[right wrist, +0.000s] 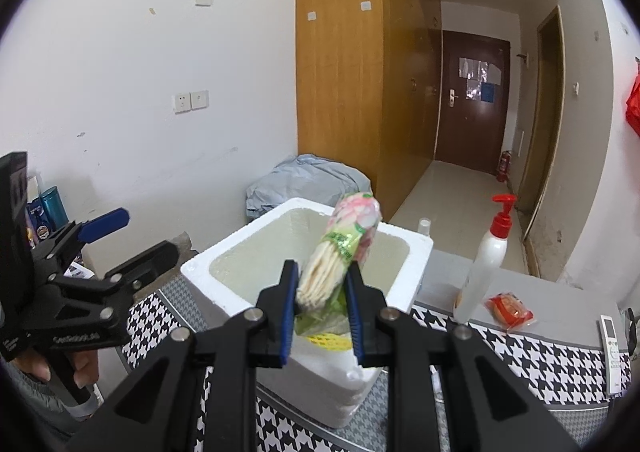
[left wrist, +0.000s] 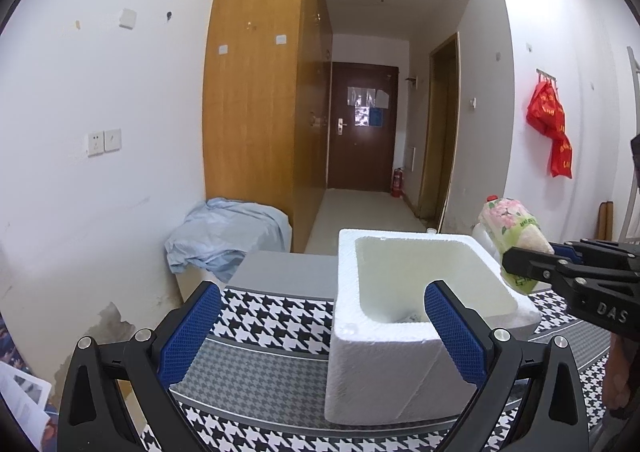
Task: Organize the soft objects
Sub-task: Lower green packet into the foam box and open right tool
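Observation:
A white foam box [left wrist: 384, 348] stands open on the houndstooth cloth, also in the right wrist view [right wrist: 224, 252]. My right gripper [right wrist: 322, 294] is shut on a packet of enoki mushrooms [right wrist: 344, 248] in a floral wrapper and holds it above the box's near edge; the packet also shows in the left wrist view [left wrist: 516, 230], held by the right gripper [left wrist: 516, 260]. A yellow mesh item [right wrist: 326, 341] lies below it in the box. My left gripper [left wrist: 320, 328] is open and empty, in front of the box; it also shows at the left of the right wrist view [right wrist: 132, 236].
A white pump bottle [right wrist: 486, 258] with a red top, a red packet [right wrist: 510, 310] and a white remote [right wrist: 612, 346] sit on the table right of the box. A blue cloth heap [left wrist: 224, 240] lies behind the table by the wooden wardrobe [left wrist: 256, 92].

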{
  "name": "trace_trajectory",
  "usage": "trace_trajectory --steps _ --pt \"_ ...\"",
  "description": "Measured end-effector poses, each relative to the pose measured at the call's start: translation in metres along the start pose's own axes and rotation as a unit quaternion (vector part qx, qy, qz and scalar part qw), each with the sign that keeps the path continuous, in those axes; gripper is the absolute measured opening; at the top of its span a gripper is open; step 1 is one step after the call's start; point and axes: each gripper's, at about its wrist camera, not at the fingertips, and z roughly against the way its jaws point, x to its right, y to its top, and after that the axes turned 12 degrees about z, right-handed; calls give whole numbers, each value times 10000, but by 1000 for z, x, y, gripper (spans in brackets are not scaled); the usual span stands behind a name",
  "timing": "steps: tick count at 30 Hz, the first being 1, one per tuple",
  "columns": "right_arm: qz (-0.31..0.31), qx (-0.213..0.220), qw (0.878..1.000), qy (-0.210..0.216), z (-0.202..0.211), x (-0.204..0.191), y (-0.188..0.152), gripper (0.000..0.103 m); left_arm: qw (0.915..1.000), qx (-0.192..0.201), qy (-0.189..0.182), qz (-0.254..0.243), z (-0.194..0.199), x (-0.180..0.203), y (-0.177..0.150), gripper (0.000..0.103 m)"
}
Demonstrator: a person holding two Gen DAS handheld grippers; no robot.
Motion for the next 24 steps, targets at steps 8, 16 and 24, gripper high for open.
trace_trajectory --steps 8,16,24 --pt "19 -81 9999 109 -10 -1 2 27 9999 -40 73 80 -2 -9 -3 102" --pt "18 -169 9997 165 -21 -1 1 30 9999 -34 78 138 3 -15 -7 102" --pt "8 -76 9999 95 -23 -1 0 79 9998 -79 104 180 4 -19 -7 102"
